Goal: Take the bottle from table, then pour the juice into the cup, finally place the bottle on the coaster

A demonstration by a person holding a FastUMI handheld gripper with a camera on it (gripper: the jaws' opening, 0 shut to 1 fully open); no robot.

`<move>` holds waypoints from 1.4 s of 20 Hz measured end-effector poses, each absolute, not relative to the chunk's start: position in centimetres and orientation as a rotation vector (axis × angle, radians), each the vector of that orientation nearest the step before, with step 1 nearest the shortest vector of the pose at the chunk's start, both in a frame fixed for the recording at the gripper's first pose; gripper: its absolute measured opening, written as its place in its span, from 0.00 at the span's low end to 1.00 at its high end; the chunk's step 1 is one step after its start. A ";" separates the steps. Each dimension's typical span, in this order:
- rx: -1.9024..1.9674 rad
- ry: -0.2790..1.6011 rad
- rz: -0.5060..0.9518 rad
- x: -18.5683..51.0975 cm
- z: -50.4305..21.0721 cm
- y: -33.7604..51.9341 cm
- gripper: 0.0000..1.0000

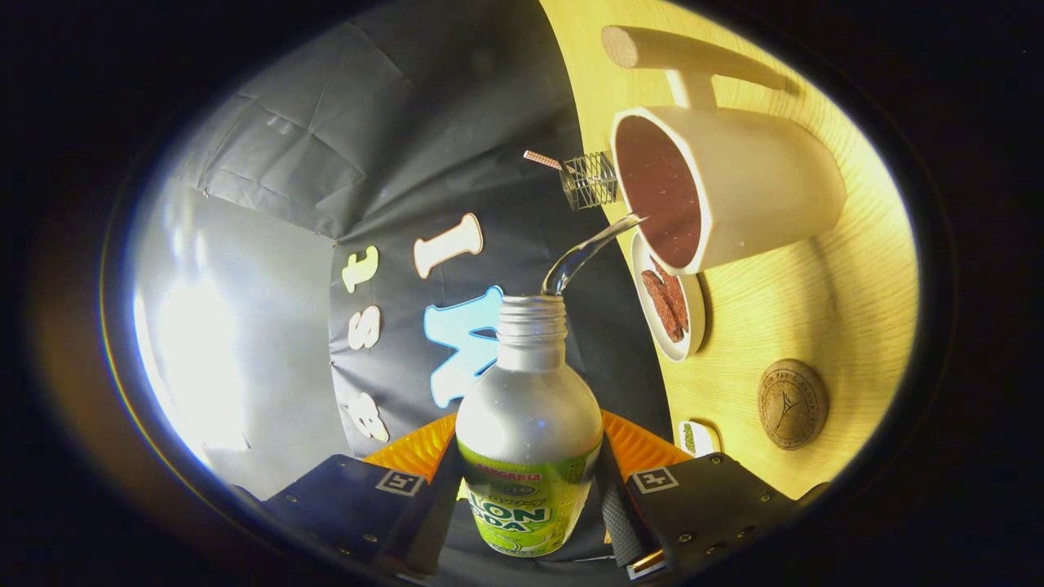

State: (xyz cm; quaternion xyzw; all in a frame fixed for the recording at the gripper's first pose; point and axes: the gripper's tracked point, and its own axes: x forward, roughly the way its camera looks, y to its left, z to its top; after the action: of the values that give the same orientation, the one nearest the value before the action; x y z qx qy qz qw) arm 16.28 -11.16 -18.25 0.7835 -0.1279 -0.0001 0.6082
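The silver metal bottle with a green label (528, 440) sits between the two fingers of the tongs (526, 522), and both fingers press on its sides. Its cap is off. It is tipped toward the white cup with a handle (758, 191), and a thin clear stream of juice (589, 253) runs from its mouth into the cup. The cup looks dark red inside. The round brown wooden coaster (792, 404) lies flat on the yellow wooden tabletop (848, 310), near the cup.
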 end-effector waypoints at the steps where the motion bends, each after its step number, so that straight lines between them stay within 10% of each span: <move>1: 1.814 -0.300 0.002 16.4 -18.2 -11.0 0.77; 28: 2.025 -0.432 -0.002 16.8 -17.8 -12.2 0.77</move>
State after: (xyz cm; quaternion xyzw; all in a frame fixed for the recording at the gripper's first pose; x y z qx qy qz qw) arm 16.81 -12.21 -17.79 0.8412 -0.1792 -0.0007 0.5102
